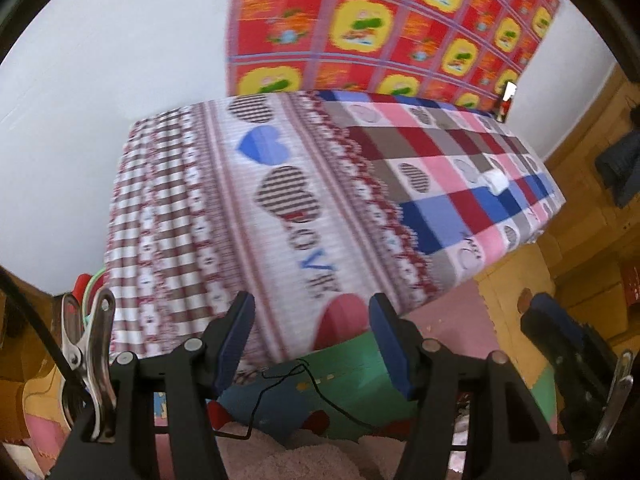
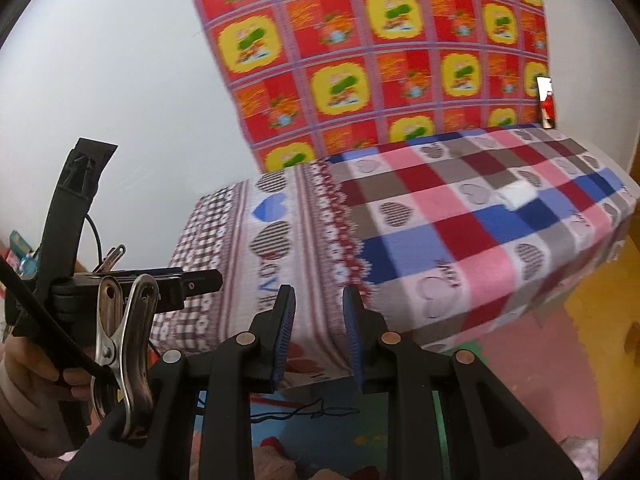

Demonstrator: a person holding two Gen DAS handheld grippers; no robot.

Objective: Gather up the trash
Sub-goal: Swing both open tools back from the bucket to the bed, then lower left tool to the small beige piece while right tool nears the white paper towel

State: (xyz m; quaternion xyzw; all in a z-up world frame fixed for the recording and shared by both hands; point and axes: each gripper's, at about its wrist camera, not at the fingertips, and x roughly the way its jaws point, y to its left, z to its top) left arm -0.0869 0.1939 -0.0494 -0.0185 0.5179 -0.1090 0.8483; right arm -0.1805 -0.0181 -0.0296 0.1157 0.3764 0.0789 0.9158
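Note:
A crumpled white piece of trash (image 1: 495, 181) lies on the checked heart-pattern bedspread (image 1: 304, 200), far right of the bed; it also shows in the right wrist view (image 2: 518, 193). My left gripper (image 1: 312, 340) is open and empty, low in front of the bed's near end. My right gripper (image 2: 319, 330) is open with a narrower gap and empty, also short of the bed (image 2: 440, 240). The left gripper body (image 2: 72, 248) shows at the left of the right wrist view, held by a hand.
A red and yellow patterned cloth (image 1: 380, 28) hangs on the white wall behind the bed. Coloured foam floor mats (image 1: 352, 380) with a loose black thread (image 1: 288, 384) lie below. Wooden furniture (image 1: 592, 220) stands at the right. A small red and white object (image 2: 546, 102) stands at the bed's far corner.

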